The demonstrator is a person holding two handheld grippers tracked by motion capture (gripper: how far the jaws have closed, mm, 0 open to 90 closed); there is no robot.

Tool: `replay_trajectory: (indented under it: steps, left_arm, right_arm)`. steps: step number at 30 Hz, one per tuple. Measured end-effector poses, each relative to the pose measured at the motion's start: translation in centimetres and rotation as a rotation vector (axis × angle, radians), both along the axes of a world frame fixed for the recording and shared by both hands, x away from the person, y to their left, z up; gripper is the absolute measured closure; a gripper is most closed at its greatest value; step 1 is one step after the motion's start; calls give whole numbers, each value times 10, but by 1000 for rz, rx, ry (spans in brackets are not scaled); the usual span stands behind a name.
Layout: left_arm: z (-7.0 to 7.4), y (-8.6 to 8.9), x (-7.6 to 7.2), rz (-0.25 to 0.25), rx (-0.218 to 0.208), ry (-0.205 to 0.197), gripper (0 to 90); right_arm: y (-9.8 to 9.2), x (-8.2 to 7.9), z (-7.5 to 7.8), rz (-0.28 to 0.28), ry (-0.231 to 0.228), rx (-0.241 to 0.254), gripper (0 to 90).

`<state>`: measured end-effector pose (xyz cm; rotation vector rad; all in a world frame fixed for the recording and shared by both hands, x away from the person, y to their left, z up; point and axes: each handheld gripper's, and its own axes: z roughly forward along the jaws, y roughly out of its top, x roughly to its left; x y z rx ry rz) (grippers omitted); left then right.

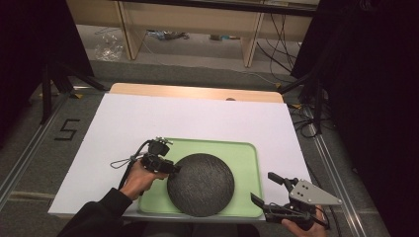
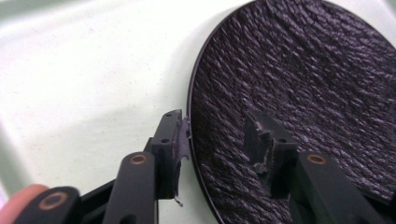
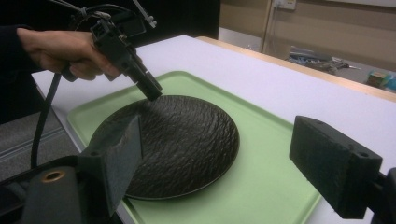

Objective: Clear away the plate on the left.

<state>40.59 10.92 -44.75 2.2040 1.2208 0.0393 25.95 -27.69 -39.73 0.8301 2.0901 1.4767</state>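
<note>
Left gripper (image 1: 174, 169) sits at the left edge of the black plate (image 1: 200, 184), its jaws parted and straddling the rim: in the left gripper view one jaw hangs just outside the rim over the green tray (image 2: 84, 70) and the other over the plate's ridged top (image 2: 299, 88), neither pressed against the other. Whether the pads actually touch the rim cannot be told. A hand (image 1: 141, 176) in a dark sleeve holds this gripper from the near left, and a cable trails back from it across the white sheet.

Right gripper (image 1: 263, 190) hovers at the near right corner of the tray, jaws spread wide and holding nothing; in the right gripper view its two black pads stand well apart, with the plate (image 3: 177, 140) and the tray (image 3: 261, 186) between and beyond them. A grey three-cornered plate rides on top of it.

The round, dark, textured plate lies flat in the tray, in its near middle part, its near edge close to the tray's near rim (image 1: 197, 215). The tray rests on the white sheet (image 1: 197, 118) covering the table, toward the near side. A wooden strip of the table (image 1: 197, 92) shows along the far edge
</note>
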Motion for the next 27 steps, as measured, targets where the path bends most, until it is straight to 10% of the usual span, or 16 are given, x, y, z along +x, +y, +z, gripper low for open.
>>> replay_trajectory:
  steps: [10,27]
  left_arm:
    - [14,13,-3,47,-52,-44,442]
    - [42,50,-20,89,-134,-237,250]
  right_arm:
    - [0,-1,0,-4,2,2,184]
    - [0,1,-1,-1,1,14,183]
